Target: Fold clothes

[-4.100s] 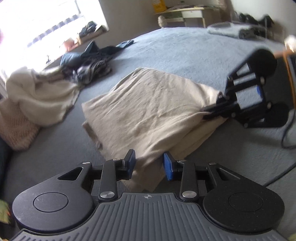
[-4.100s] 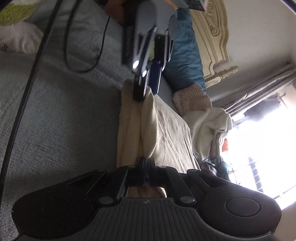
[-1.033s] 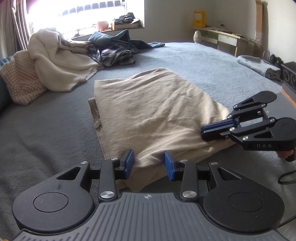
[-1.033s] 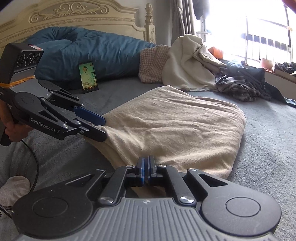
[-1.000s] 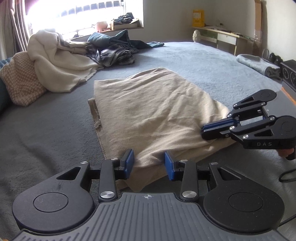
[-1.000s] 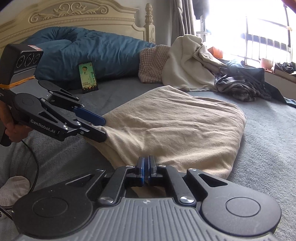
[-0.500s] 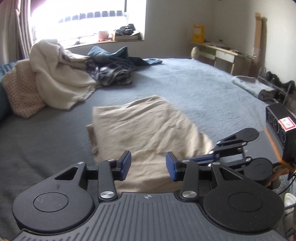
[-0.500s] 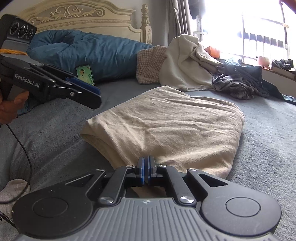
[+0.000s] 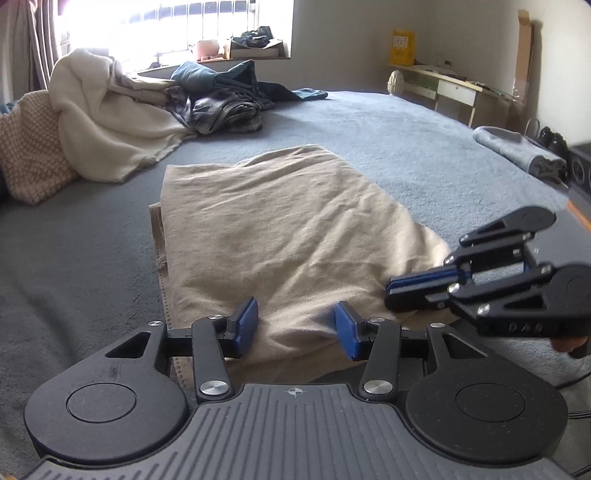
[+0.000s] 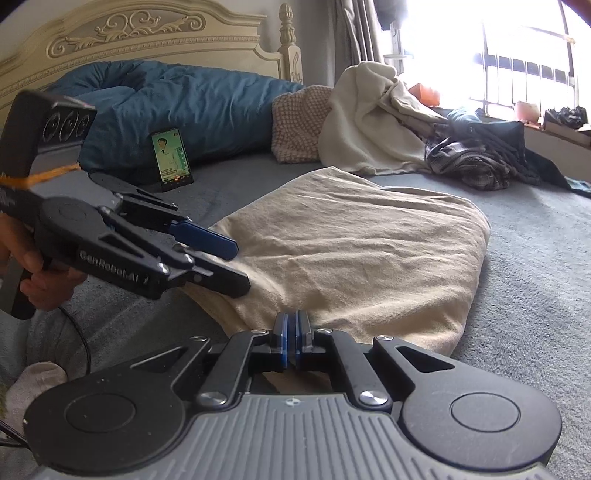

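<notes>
Beige folded garment on bed; left gripper opening astride its edge; right gripper pressed together.

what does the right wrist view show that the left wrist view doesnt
Only the right wrist view: the carved headboard, a blue duvet, a lit phone propped on the bed, and the hand holding the left gripper, its jaws opening over the cloth's near edge.

Only the left wrist view: a desk, a yellow box and a rolled grey towel.

Both: the folded beige cloth, the cream blanket, the dark clothes pile and the shut right gripper.
</notes>
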Available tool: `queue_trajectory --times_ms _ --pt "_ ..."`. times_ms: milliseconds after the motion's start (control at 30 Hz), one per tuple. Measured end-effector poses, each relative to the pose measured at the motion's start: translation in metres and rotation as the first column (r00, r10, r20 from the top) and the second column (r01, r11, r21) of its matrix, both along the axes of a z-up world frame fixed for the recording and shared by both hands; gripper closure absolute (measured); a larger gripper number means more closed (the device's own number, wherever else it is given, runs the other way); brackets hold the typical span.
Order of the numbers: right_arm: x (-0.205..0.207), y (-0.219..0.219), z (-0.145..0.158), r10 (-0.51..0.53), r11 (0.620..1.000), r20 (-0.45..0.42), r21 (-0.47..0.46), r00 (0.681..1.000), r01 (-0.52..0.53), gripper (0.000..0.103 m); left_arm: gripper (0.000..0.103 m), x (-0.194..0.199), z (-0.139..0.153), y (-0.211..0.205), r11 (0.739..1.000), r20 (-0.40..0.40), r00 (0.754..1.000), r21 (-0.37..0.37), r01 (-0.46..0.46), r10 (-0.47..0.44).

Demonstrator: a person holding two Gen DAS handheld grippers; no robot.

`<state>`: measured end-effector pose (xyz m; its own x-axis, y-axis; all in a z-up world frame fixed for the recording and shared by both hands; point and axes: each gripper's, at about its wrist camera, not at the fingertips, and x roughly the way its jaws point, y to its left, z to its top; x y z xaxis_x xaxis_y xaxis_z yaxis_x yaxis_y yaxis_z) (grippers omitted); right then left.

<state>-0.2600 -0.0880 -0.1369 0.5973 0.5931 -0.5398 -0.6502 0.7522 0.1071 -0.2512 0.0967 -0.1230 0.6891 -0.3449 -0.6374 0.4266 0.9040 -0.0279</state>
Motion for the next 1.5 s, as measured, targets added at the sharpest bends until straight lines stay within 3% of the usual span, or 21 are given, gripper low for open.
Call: queue_trajectory --times_ms 100,167,200,267,367,500,633,733,800,900,1000,1133,1200,1333,1500 --pt "0.005 -0.003 0.016 -0.016 1.000 0.018 0.008 1.000 0.016 0.098 0.055 -0.002 0.000 0.000 1.000 0.002 1.000 -0.008 -0.007 0.007" --pt "0.009 -0.008 0.023 -0.050 0.999 0.059 0.005 0.997 0.049 0.084 0.055 -0.002 -0.001 0.002 1.000 0.000 1.000 -0.021 -0.013 0.013" --pt "0.013 -0.011 0.023 -0.069 0.998 0.067 -0.003 0.995 0.069 0.083 0.055 -0.002 -0.001 0.002 1.000 0.000 1.000 -0.024 -0.014 0.014" --pt "0.024 -0.016 0.012 -0.108 0.993 0.029 -0.052 0.994 0.109 0.082 0.055 -0.002 -0.001 0.002 0.999 -0.003 1.000 -0.030 -0.012 0.012" --pt "0.034 -0.027 -0.004 -0.113 0.993 -0.021 -0.048 0.993 0.112 0.082 0.055 -0.001 -0.001 0.003 0.999 -0.006 1.000 -0.030 -0.013 0.013" --pt "0.054 -0.031 0.021 -0.145 0.989 0.001 -0.011 0.989 0.145 0.082 0.055 -0.002 -0.001 0.005 0.999 -0.009 1.000 -0.045 -0.019 0.018" --pt "0.092 -0.045 0.021 -0.226 0.974 -0.035 0.017 0.973 0.227 0.082 0.055 -0.003 -0.001 0.005 0.999 -0.007 1.000 -0.044 -0.017 0.017" --pt "0.103 -0.046 -0.002 -0.213 0.977 -0.070 -0.041 0.975 0.210 0.085 0.055 -0.002 -0.002 0.006 0.999 -0.009 1.000 -0.049 -0.015 0.014" --pt "0.107 -0.044 -0.001 -0.192 0.979 -0.061 -0.078 0.980 0.187 0.085 0.055 -0.003 -0.002 0.007 0.998 -0.009 1.000 -0.055 -0.018 0.018" --pt "0.124 -0.045 0.023 -0.202 0.979 -0.050 -0.008 0.978 0.202 0.085 0.055 -0.004 -0.003 0.007 0.998 -0.006 1.000 -0.063 -0.028 0.028" --pt "0.155 -0.038 0.028 -0.211 0.977 -0.051 0.002 0.976 0.212 0.085 0.054 -0.005 -0.003 0.006 0.998 -0.003 0.999 -0.061 -0.033 0.032" --pt "0.203 -0.035 -0.006 -0.257 0.966 -0.166 -0.023 0.952 0.257 0.089 0.054 -0.003 -0.003 0.007 0.996 -0.005 0.999 -0.077 -0.035 0.035" --pt "0.214 -0.036 -0.012 -0.275 0.960 -0.182 0.001 0.944 0.280 0.089 0.054 -0.002 -0.003 0.008 0.996 -0.008 0.999 -0.084 -0.036 0.036" --pt "0.214 -0.041 0.000 -0.319 0.943 -0.207 0.026 0.925 0.331 0.087 0.054 -0.003 -0.003 0.009 0.996 -0.009 0.999 -0.083 -0.034 0.033" --pt "0.183 -0.054 0.023 -0.257 0.942 -0.252 0.152 0.933 0.301 0.086 0.053 -0.004 -0.005 0.009 0.996 -0.005 0.999 -0.084 -0.033 0.032"
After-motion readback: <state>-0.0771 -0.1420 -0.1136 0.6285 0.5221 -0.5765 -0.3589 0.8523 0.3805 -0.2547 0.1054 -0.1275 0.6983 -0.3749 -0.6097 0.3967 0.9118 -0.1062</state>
